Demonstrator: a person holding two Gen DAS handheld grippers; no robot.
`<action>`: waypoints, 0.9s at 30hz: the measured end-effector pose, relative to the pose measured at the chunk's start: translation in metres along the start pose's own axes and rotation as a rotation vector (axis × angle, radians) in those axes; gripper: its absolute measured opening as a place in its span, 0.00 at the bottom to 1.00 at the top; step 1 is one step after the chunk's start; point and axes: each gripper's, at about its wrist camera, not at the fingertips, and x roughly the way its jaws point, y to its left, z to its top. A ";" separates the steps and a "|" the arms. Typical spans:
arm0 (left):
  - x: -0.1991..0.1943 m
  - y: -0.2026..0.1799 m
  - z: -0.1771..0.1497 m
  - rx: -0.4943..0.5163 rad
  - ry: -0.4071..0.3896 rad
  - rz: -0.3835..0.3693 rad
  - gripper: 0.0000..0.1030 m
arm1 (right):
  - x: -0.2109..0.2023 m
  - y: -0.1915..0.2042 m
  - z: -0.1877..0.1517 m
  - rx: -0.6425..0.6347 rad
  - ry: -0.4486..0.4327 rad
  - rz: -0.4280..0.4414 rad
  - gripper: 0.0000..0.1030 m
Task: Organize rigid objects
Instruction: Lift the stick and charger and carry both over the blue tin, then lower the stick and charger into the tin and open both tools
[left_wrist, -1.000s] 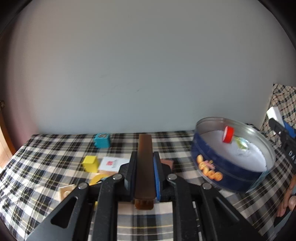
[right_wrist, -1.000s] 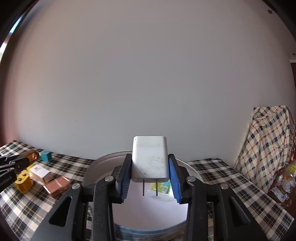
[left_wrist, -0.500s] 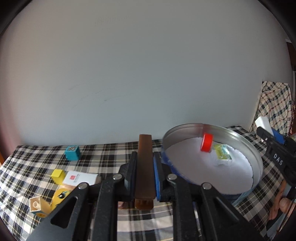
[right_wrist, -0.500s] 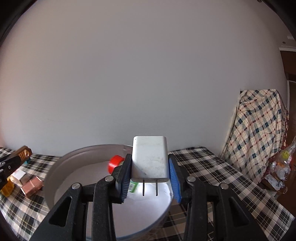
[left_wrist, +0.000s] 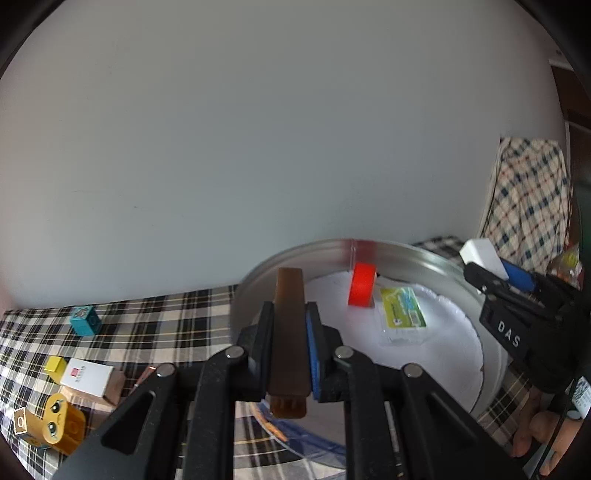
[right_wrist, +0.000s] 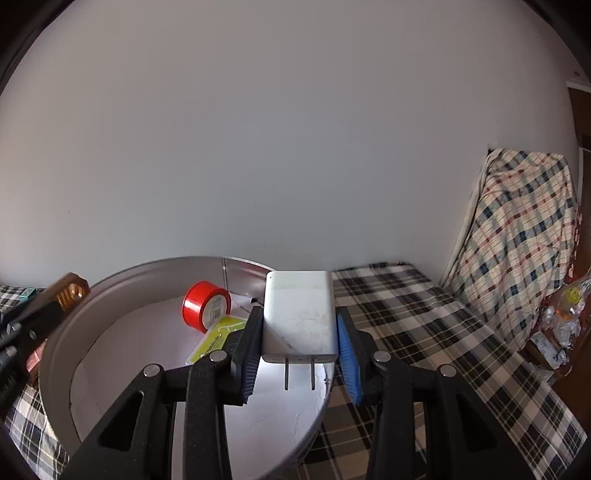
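The left gripper clenches a brown bar over the near wall of the round tin; the right gripper clamps a white charger above the tin's right rim. Best lowered onto bare liner, clear of the red tape roll and green packet at the far wall. The tin's near floor is hidden behind both grippers.

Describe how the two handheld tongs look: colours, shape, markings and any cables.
Both are matt black plastic with slotted, triangular arms and round silver screws at the joints. The left tongs and right tongs carry ribbed blue pads inside. In the left wrist view, the right tongs show white letters "DAS" and a thin black cable beside bare fingers.
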 end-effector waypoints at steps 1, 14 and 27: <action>0.005 -0.004 -0.001 0.007 0.015 -0.002 0.14 | 0.004 0.000 0.000 0.005 0.017 0.011 0.39; 0.030 -0.013 -0.008 0.022 0.120 0.029 0.14 | 0.021 0.011 -0.003 -0.024 0.099 0.074 0.39; 0.034 -0.019 -0.009 0.061 0.150 0.040 0.43 | 0.022 0.015 -0.004 -0.020 0.112 0.105 0.62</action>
